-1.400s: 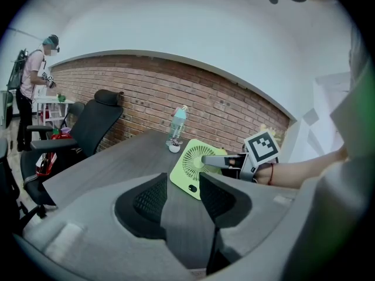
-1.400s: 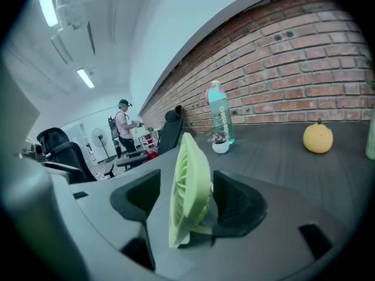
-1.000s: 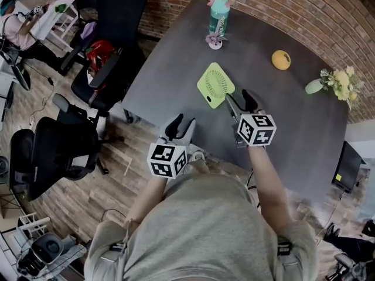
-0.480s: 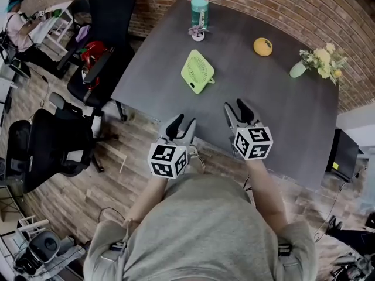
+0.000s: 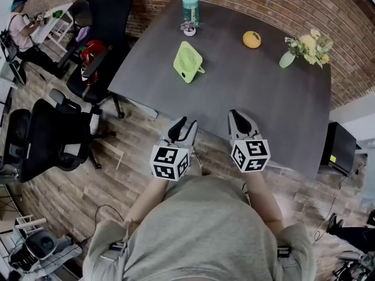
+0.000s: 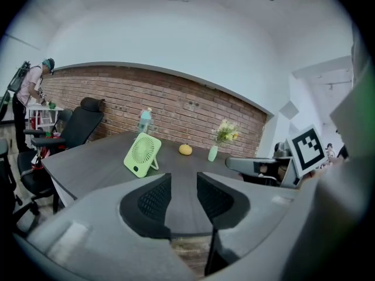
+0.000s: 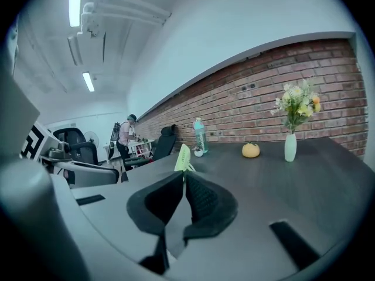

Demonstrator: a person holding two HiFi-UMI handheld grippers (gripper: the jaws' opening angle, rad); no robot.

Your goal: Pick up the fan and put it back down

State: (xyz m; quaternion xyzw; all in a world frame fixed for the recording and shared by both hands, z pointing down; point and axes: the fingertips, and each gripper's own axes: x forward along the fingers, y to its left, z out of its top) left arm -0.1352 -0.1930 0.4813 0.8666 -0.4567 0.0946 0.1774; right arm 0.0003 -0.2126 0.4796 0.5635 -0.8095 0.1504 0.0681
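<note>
On the dark table (image 5: 246, 98), in the head view, the green fan (image 5: 188, 61) stands propped on its stand toward the far left. It is near a teal bottle (image 5: 189, 4), and an orange fruit (image 5: 252, 39) and a vase of flowers (image 5: 304, 45) sit farther right. The left gripper (image 5: 186, 123) and the right gripper (image 5: 239, 117) hang side by side at the table's near edge, well apart from the fan. In the left gripper view, the jaws have just been closing a little, yet a clear gap remains with nothing in it; the fan shows beyond, facing the camera. In the right gripper view, the jaws have just been closing and now meet at the tips, gripping nothing; the fan shows edge-on, far beyond them.
</note>
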